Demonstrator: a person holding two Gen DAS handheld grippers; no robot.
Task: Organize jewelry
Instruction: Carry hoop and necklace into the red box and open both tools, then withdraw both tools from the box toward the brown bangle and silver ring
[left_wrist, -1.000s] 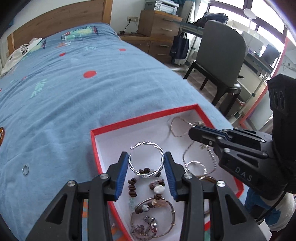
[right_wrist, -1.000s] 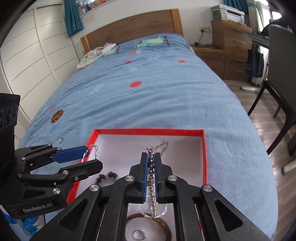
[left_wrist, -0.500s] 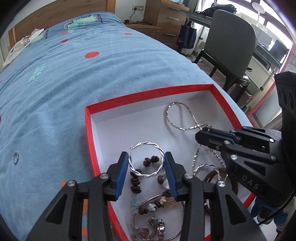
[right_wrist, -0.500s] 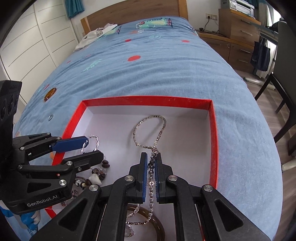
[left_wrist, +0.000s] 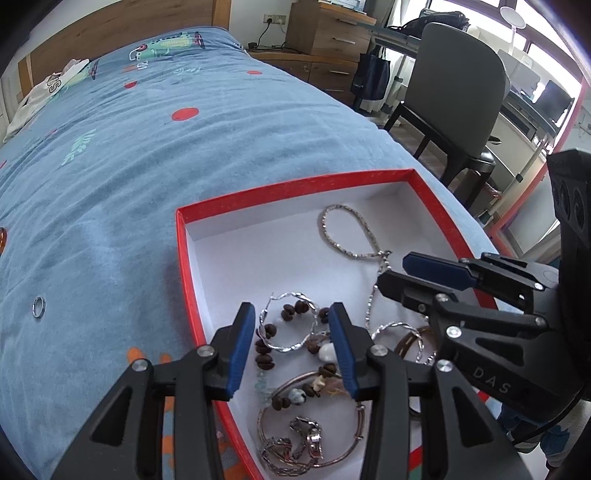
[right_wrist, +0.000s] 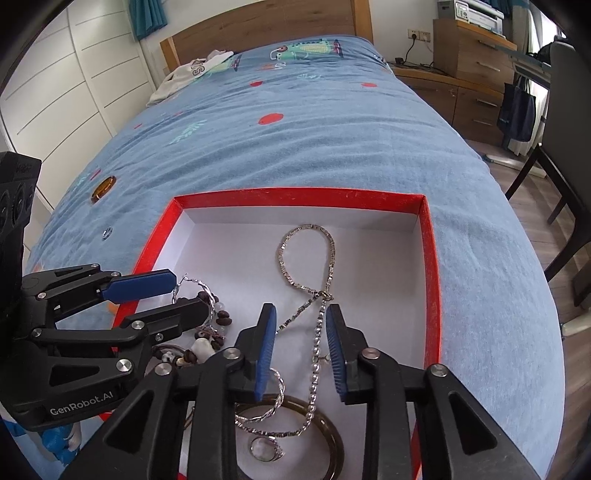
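Note:
A red box (left_wrist: 295, 189) (right_wrist: 295, 194) with a white floor lies on the blue bedspread and holds the jewelry. A silver chain necklace (left_wrist: 347, 232) (right_wrist: 306, 258) lies spread in it. My right gripper (right_wrist: 300, 343) (left_wrist: 397, 273) is open, its jaws on either side of the chain's beaded strand (right_wrist: 317, 350). My left gripper (left_wrist: 291, 336) (right_wrist: 173, 291) is open over a twisted silver hoop (left_wrist: 288, 325), which lies on a brown bead bracelet (left_wrist: 266, 343). Bangles (left_wrist: 314, 417) and a ring (right_wrist: 266, 448) lie nearer me.
A small silver ring (left_wrist: 38, 306) (right_wrist: 107, 232) and an amber piece (right_wrist: 102, 184) lie on the bedspread left of the box. A grey chair (left_wrist: 454, 88) and wooden drawers (right_wrist: 469, 55) stand to the right of the bed. White clothing (right_wrist: 192, 70) lies by the headboard.
My right gripper has opened and let go of the chain necklace, which now lies in the box. The twisted hoop has dropped from my left gripper onto the beads. Both grippers came lower.

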